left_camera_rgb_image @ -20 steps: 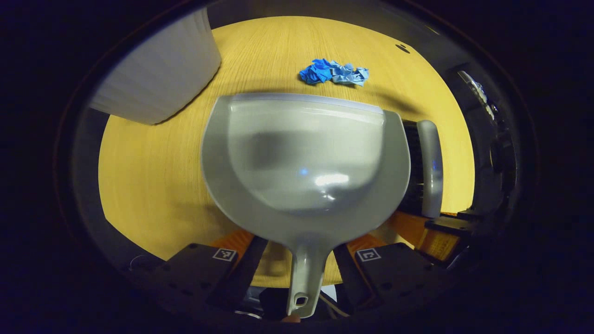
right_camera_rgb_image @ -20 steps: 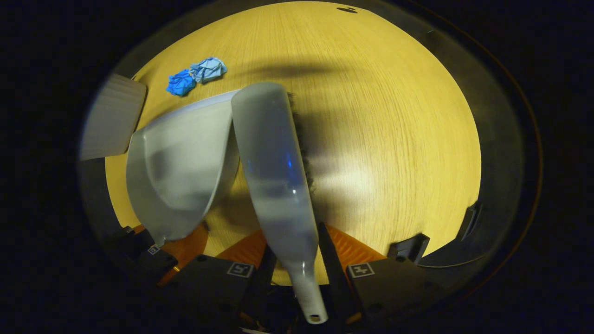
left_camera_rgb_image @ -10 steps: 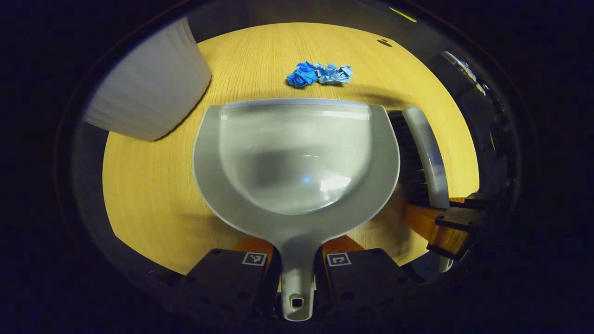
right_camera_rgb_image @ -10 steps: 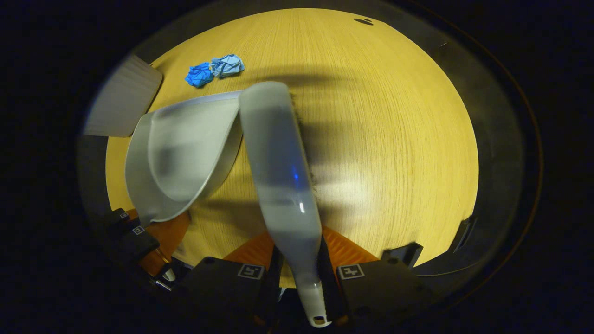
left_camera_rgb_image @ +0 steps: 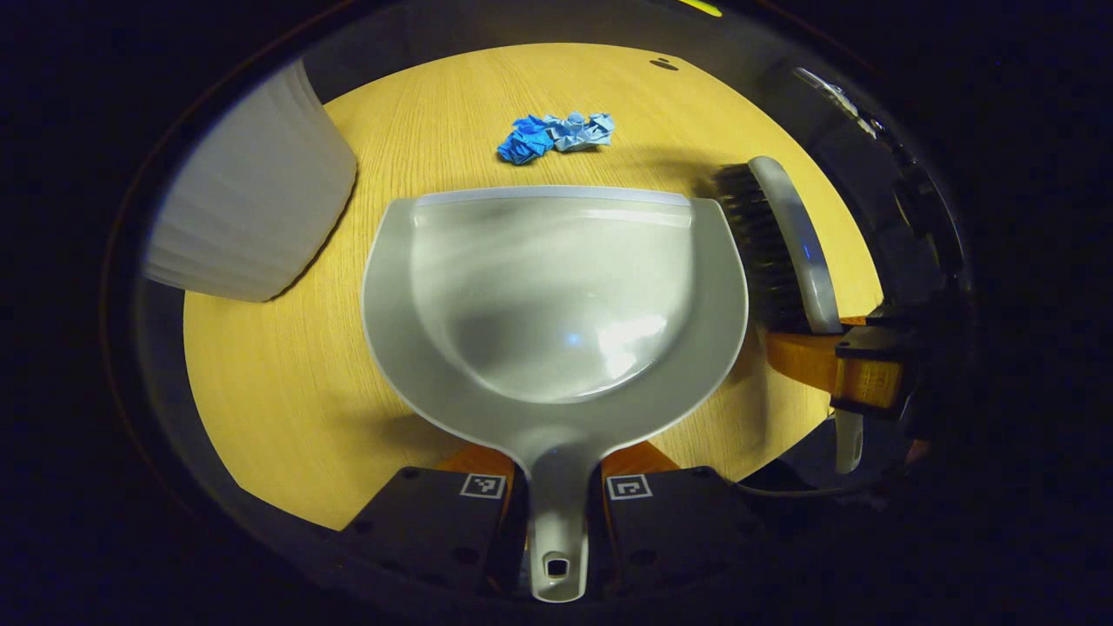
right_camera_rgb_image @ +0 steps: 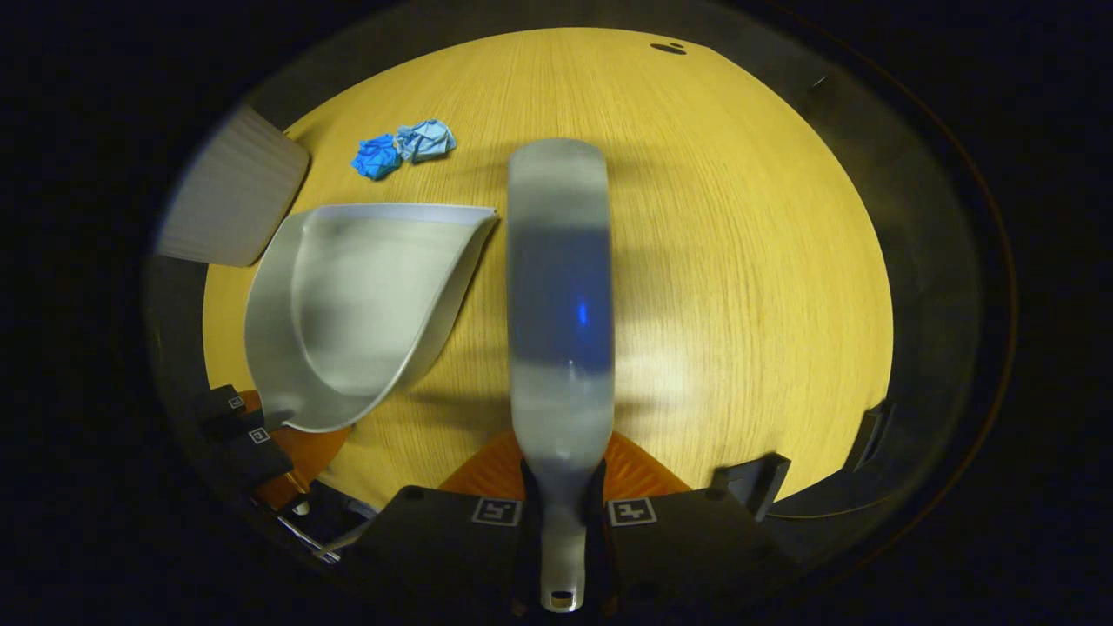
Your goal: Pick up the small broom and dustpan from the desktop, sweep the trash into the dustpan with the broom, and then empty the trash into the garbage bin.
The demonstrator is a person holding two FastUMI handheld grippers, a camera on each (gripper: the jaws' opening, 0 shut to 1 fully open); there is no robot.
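Dark boxy left tool [left_camera_rgb_image: 556, 487] and right tool [right_camera_rgb_image: 563, 513], square black-and-white markers.

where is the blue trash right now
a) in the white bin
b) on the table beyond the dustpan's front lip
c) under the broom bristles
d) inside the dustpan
b: the trash lies on the bare table past the front lip of the empty dustpan, apart from the broom and the bin.

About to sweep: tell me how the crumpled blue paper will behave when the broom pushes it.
The crumpled blue paper looks light, so bristles probably scoot it easily. It lies as two loose wads, so they may separate. Its irregular creases suggest tumbling, not smooth rolling, toward the dustpan.
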